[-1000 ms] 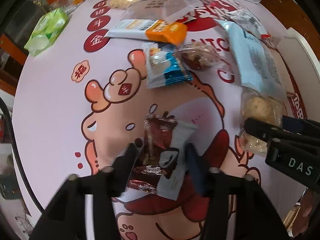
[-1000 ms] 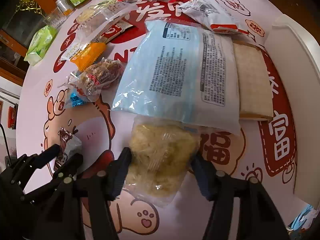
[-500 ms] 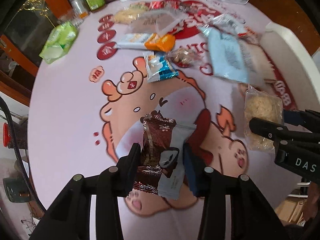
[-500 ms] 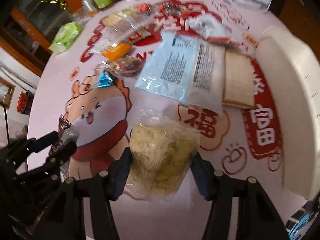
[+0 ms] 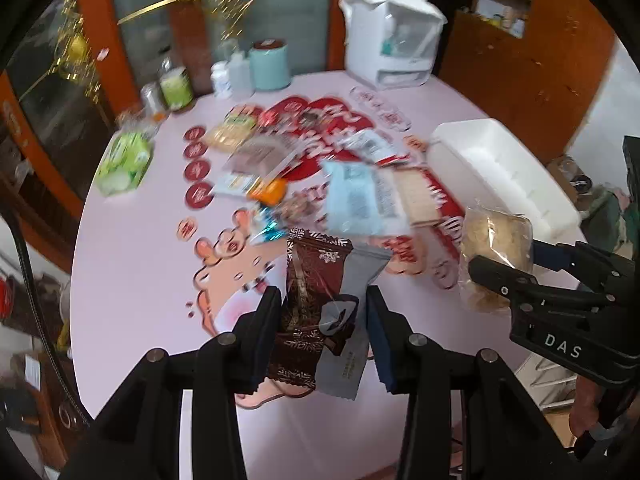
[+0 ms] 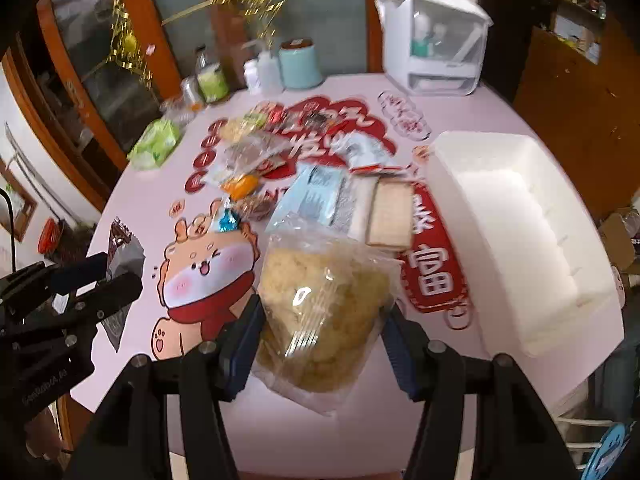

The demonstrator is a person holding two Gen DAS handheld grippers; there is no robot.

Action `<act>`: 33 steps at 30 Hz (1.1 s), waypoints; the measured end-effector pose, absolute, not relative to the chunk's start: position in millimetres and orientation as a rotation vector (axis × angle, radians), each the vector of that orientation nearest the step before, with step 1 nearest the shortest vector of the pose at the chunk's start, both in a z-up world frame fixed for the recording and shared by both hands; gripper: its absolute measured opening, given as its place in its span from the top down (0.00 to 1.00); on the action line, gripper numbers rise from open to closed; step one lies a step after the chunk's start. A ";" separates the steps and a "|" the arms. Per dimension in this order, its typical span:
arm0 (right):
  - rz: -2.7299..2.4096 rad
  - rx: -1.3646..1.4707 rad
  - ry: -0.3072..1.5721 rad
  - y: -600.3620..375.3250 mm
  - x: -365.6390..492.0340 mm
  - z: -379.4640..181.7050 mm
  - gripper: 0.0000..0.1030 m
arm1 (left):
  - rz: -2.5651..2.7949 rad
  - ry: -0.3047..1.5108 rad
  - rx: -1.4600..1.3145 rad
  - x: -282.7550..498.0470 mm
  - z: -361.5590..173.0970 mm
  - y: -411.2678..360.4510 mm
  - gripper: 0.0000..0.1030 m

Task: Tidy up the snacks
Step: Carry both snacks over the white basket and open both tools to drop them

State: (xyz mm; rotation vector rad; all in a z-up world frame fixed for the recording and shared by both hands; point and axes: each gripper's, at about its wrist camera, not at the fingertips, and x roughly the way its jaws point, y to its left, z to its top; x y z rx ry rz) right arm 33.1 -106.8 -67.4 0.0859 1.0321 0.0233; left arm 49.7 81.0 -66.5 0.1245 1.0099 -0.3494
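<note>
The left tool [image 5: 322,336] is closed on two small packets held side by side above the round pink cartoon-printed counter [image 5: 132,256], a dark brown foil snack packet with white patterning [image 5: 306,300] and a grey paper-like snack packet [image 5: 352,320], both hanging clear of the surface. The right tool [image 6: 320,344] is closed on a clear plastic bag of pale yellow crumbly snack [image 6: 324,308], likewise lifted off the counter, to the left of the long white foam box [image 6: 516,232] at the counter's right edge. The remaining snack packets, among them a pale blue printed packet [image 6: 312,198], lie on the counter left of that box.
</note>
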 end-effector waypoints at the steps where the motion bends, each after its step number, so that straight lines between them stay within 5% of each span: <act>1: 0.016 0.094 1.017 -113.7 28.6 -62.4 0.44 | -0.356 0.997 0.130 46.6 -61.7 75.7 0.60; 17: 0.022 0.103 0.920 -265.5 22.8 -40.0 0.44 | -0.363 0.930 0.127 50.7 -15.4 -79.2 0.60; 33: -0.020 0.099 1.036 -420.3 69.5 -98.0 0.44 | -0.333 1.053 0.168 115.0 -72.0 -291.5 0.60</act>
